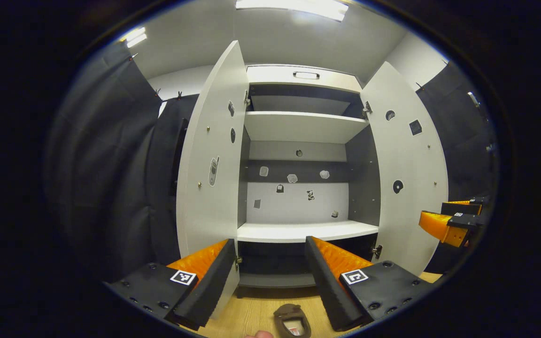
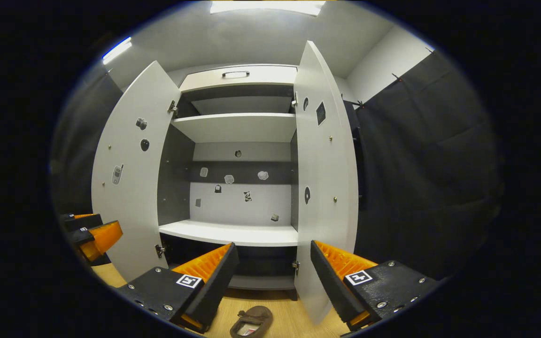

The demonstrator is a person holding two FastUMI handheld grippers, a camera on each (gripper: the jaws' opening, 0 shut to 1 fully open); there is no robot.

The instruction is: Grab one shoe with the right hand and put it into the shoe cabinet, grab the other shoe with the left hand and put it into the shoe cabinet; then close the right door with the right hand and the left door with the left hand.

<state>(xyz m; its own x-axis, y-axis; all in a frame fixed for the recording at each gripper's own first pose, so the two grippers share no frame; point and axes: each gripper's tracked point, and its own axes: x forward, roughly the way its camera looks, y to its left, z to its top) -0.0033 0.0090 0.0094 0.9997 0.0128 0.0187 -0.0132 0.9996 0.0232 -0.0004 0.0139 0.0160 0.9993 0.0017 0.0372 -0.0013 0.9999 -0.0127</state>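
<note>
The shoe cabinet [image 1: 305, 231] stands ahead with both doors swung wide, its left door [image 1: 209, 178] and right door [image 1: 409, 188] facing me; its shelves are bare. A brown shoe [image 1: 292, 320] lies on the wooden floor just below my left gripper [image 1: 269, 241], which is open and holds nothing. In the right gripper view a brown shoe [image 2: 251, 321] lies below my right gripper [image 2: 274, 245], also open and holding nothing. I cannot tell whether it is the same shoe. Each gripper also appears off to the side, the right gripper [image 1: 439, 213] and the left gripper [image 2: 111, 221].
Black cloth walls [image 2: 421, 178] close in both sides of the cabinet. A drawer front with a handle [image 1: 305, 75] tops it. Small stickers dot the back panel and doors. A fingertip [image 1: 258, 334] shows at the bottom edge beside the shoe.
</note>
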